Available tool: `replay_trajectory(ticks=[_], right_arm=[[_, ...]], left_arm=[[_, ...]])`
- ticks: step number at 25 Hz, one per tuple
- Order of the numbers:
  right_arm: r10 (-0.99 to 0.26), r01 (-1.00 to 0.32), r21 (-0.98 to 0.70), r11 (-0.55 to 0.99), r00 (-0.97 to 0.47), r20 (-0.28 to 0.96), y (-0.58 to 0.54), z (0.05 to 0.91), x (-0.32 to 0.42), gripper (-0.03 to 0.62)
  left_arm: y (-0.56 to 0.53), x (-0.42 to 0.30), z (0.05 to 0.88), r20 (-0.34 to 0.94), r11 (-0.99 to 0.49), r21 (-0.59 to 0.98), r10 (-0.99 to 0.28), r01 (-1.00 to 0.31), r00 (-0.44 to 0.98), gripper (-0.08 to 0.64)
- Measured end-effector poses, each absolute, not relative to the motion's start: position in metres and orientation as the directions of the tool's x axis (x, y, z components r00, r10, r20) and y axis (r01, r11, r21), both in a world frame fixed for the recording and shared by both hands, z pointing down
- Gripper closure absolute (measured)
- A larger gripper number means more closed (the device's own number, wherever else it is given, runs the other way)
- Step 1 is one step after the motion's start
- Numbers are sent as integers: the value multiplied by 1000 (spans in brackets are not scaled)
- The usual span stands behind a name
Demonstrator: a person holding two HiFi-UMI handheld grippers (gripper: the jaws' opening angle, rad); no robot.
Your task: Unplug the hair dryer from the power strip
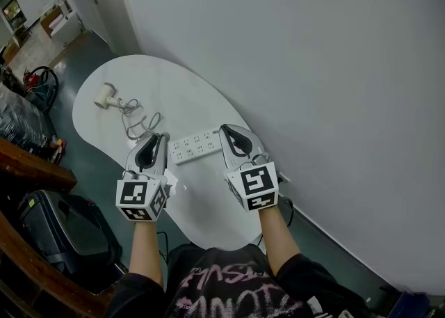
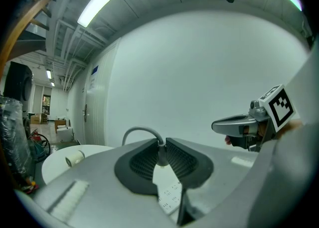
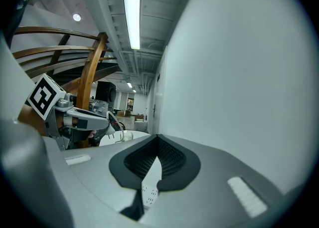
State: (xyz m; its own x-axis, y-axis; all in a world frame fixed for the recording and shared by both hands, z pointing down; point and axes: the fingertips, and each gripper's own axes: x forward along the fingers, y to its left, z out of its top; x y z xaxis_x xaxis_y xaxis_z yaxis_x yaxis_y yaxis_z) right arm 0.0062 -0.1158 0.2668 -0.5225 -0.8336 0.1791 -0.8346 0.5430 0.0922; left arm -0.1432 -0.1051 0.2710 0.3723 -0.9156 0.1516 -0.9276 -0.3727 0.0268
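On the floor at eight o'clock from the white table (image 1: 208, 94) stood a dark case (image 1: 59, 233), its inside hidden. The hair dryer (image 1: 106, 96) lay on its side near the table's ten o'clock end, well apart from both grippers; any brand on it was too small to read. Its grey cord (image 1: 135, 120) ran in loose loops toward four o'clock, up to the tips of the left gripper (image 1: 160, 138).

In the left gripper view that gripper (image 2: 160, 148) had its jaws closed on the cord (image 2: 142, 131), which arched over from nine o'clock and dropped between the tips. The pinched piece looked like the neck of the plug (image 2: 160, 158), though too little showed to say whether it sat in a socket.

The power strip (image 1: 196, 145) lay flat on the table between the two grippers, sockets up, its nine o'clock end just beside the left gripper; no print on it could be read. The right gripper (image 1: 227, 130) was over the strip's three o'clock end. In the right gripper view its jaws met at the tips with nothing between them (image 3: 157, 144), and the power strip (image 3: 148, 192) showed through the slit behind them.

A cube (image 1: 141, 200) on the left gripper and a second cube (image 1: 254, 186) on the right bore black and white square patterns, not letters. At six o'clock the person's dark shirt (image 1: 236, 289) carried pink lettering too blurred to read.
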Motion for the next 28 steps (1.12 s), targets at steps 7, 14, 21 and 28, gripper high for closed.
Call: replay_trajectory(ticks=[7,14,21,28], right_arm=[[-848,-846,98,523,-507,155,-119,256,10,574],[-859,-857,96,507,-493,137,-121,251,14,575],[-870,-866,96,490,-478,124,-121,245,20,577],[-870,-866,94,491,-480,113,-118,242,20,578]], left_arm=[[-111,-145,261,124,-374,23,-919,-927,374,506],[-112,-145,255,104,-387,15,-917,-922,386,506],[-111,-148,247,81,-379,16,-922,-925,379,506],[-107,-148,251,89,-381,17,-920,-925,380,506]])
